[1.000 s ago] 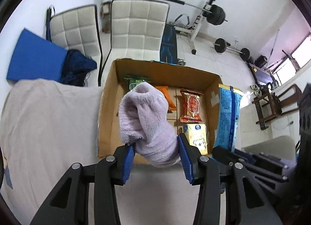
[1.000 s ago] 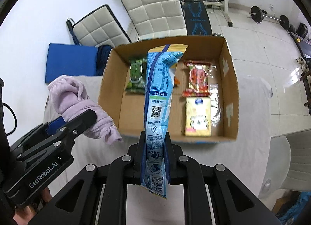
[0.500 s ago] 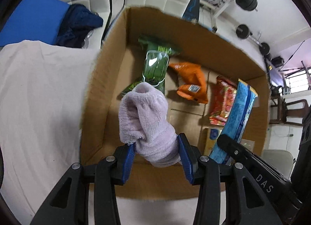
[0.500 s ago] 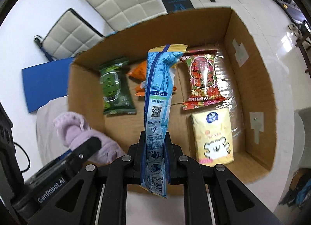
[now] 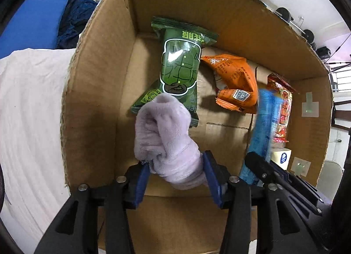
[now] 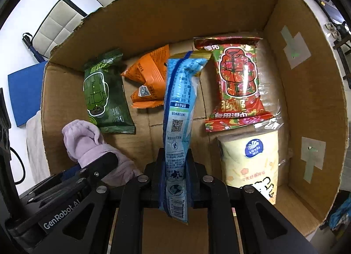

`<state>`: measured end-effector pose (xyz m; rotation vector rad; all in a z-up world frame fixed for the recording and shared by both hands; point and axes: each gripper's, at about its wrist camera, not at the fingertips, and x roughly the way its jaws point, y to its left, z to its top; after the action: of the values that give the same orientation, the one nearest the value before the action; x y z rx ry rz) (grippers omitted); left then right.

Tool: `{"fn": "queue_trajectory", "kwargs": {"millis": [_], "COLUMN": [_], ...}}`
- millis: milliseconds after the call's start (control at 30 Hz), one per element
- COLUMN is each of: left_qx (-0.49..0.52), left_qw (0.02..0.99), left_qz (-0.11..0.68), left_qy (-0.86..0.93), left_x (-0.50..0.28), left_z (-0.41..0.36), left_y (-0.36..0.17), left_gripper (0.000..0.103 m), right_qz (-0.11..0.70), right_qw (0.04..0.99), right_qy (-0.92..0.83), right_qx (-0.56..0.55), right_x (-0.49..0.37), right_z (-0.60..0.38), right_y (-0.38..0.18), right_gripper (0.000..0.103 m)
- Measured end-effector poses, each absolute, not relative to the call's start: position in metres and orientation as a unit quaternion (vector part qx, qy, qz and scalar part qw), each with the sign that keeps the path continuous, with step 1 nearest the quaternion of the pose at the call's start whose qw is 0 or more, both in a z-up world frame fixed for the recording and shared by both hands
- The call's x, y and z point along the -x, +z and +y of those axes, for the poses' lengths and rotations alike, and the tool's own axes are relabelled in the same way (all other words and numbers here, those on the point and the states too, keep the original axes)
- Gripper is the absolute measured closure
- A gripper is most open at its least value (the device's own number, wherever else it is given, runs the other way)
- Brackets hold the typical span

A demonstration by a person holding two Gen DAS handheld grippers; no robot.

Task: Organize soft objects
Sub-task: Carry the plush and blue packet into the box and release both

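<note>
Fleece, pale lilac and bunched into a soft roll (image 5: 166, 142), sits clamped between the blue pads of the left gripper (image 5: 175, 175), its rounded end pointing forward and up, away from the tongs, over the near left part of the cardboard box (image 5: 92, 91). Its long axis runs roughly along the fingers. The right gripper (image 6: 175, 166) pinches a long blue packet (image 6: 178, 109) by its lower end, fingers drawn narrow on it; the packet stands on edge, long axis running from the tongs toward the far wall, above the middle of the box floor.

On that floor lie four packs: one green pack (image 6: 103, 96) at the far left, one orange pouch (image 6: 149, 78) just beside it, one red flowered pack (image 6: 237, 85) to the right, and one cream tissue pack (image 6: 250, 162) nearer than the red one, touching its lower edge. The green and red packs lie lengthwise, near to far. The box rests on a white cloth (image 5: 28, 109).
</note>
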<state>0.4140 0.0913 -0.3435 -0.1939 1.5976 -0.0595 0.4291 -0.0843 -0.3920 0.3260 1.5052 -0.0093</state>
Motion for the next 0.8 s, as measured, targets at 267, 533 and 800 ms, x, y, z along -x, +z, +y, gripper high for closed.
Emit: {"fn": "queue_trajectory", "kwargs": {"millis": [267,533,800], "left_qx": [0.097,0.081,0.056], "left_qw": [0.692,0.719,0.749], "left_qz": [0.715,0.69,0.66], "left_qy": [-0.021,-0.011,-0.001], "left_x": [-0.414,-0.399,-0.375], "left_z": [0.096,0.105,0.102], "left_y": [-0.333,-0.311,-0.294], "left_gripper": [0.052,0.051,0.019], "right_qz": [0.685,0.68,0.668], "right_qw": [0.717,0.73,0.743], "right_qy": [0.006,-0.002,-0.017], "right_qx": [-0.128,-0.07,-0.026], "right_x": [-0.427,-0.415,-0.389], "right_z": [-0.079,-0.085,-0.098], "right_y": [-0.392,-0.37,-0.36], "right_gripper": [0.067,0.058,0.028]}}
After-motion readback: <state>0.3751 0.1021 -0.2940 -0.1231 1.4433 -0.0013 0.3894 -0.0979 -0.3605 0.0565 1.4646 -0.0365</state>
